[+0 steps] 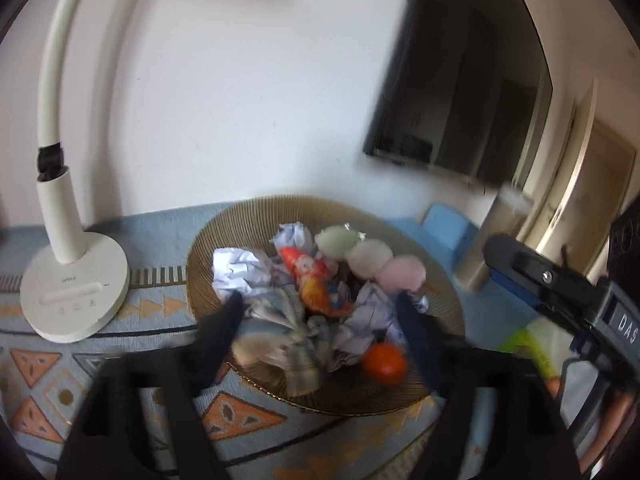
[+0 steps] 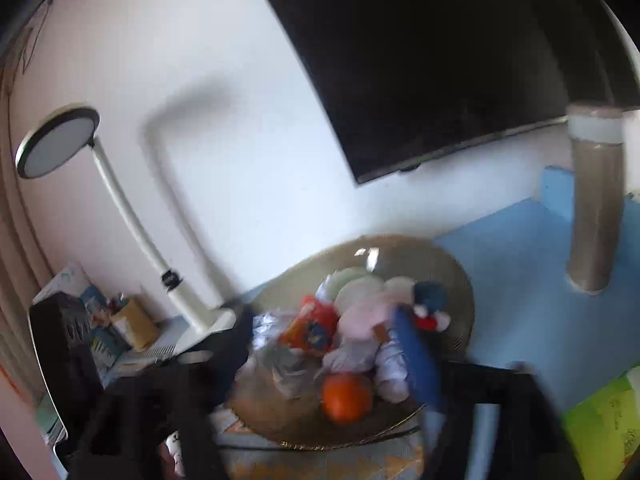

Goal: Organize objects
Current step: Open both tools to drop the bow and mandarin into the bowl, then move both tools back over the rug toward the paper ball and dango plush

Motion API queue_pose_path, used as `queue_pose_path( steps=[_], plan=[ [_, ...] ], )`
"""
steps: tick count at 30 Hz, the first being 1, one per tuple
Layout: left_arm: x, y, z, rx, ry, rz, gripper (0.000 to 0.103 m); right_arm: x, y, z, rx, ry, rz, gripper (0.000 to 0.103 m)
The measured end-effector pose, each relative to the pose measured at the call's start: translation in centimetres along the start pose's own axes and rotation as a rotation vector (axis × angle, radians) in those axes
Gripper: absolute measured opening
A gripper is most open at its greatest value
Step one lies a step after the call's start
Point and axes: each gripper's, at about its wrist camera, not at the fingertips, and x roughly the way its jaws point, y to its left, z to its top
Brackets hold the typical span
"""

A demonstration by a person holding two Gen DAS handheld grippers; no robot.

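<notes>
The left gripper [image 1: 320, 312] is hanging released over the near half of a round ribbed tray [image 1: 436, 292], its two dark fingers [image 1: 224, 328] standing wide apart with nothing pressed between them; the heap on the tray is showing in the gap. The right gripper [image 2: 324, 344] is likewise standing released above the same tray [image 2: 460, 280] from its own side, one finger dark and the other looking blue [image 2: 416, 356], both blurred, neither touching anything I can make out.

A dark wall-mounted screen [image 1: 460, 92] is filling the upper right of both views. Below it, a patterned cloth [image 1: 132, 248] with orange triangles is covering the table, and a white desk lamp [image 1: 72, 280] is standing on it just left of the tray, its neck arching up out of the left view.

The tray is sitting on the cloth, holding everything piled together: three pale round cakes, green, white and pink [image 1: 368, 256], are lying in a row along the far right side; crumpled paper balls [image 1: 238, 270] are lying at the far left and centre; a bunched striped cloth [image 1: 292, 340] is lying at the near side; an orange-and-red snack packet [image 1: 316, 284] is resting across the middle. A small orange fruit [image 1: 385, 362] is sitting at the near right of the heap, beside the left gripper's right finger. A small blue-and-red plush figure [image 2: 430, 306] is showing at the far edge in the right view only.
</notes>
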Motion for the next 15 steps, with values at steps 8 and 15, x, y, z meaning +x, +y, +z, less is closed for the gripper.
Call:
queue_pose_path(
  steps=[8, 15],
  plan=[
    [-1.4, 1.5, 0.7, -0.074, -0.032, 0.006, 0.081, 0.4, 0.5, -0.2, -0.024, -0.025, 0.000, 0.085],
    [-11.2, 2.8, 1.2, -0.068, -0.146, 0.098, 0.081, -1.5, 3.2, -0.6, -0.127, -0.063, 0.047, 0.085]
  ],
)
